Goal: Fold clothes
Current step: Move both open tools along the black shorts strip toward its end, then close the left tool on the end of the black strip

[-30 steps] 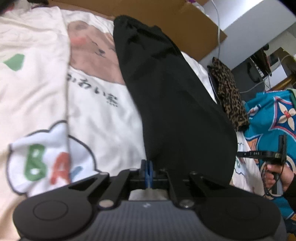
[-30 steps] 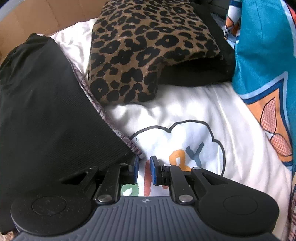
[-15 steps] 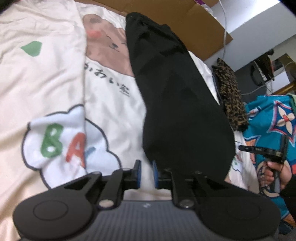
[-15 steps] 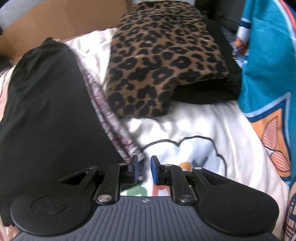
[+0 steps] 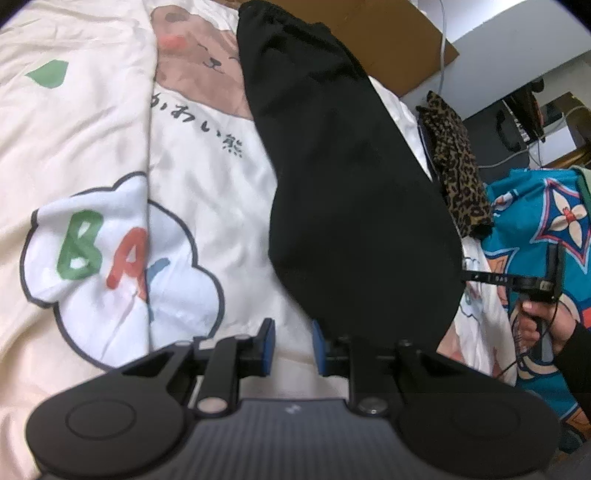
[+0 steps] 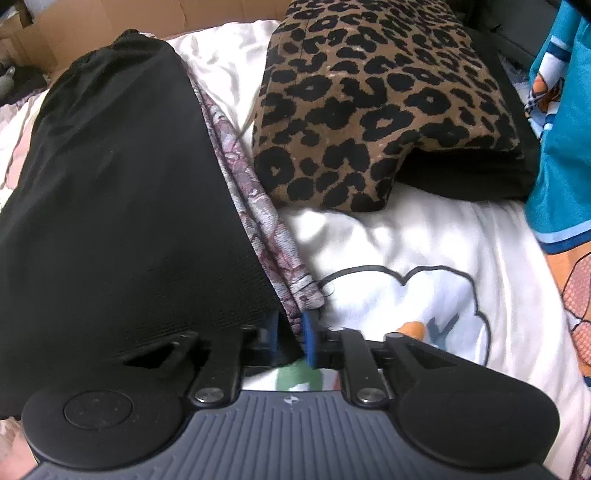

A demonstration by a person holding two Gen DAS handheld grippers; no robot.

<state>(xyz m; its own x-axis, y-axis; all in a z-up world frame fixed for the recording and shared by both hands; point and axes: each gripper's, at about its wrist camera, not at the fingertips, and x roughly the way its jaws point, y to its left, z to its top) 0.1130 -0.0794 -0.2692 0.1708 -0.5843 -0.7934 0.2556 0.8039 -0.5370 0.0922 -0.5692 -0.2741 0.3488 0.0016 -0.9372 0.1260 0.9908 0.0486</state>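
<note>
White bedding [image 5: 207, 206] printed with a brown bear and a cloud bearing coloured letters covers the work surface; brown cardboard [image 5: 388, 33] stands along its far edge. Teal patterned fabric [image 5: 535, 221] lies at the right side. A black garment [image 5: 354, 177], folded long, lies across the bedding, with a purple-patterned layer [image 6: 255, 221] showing along its right edge. A folded leopard-print garment [image 6: 369, 110] sits just beside it, atop a dark item.

Left gripper [image 5: 291, 347]: jaws slightly apart, nothing between them, tips just beside the black garment's near end. Right gripper [image 6: 290, 332]: jaws closing, with the near corner of the black garment and its patterned layer between the blue pads [image 6: 309, 338]. A hand [image 5: 543, 325] bears it.
</note>
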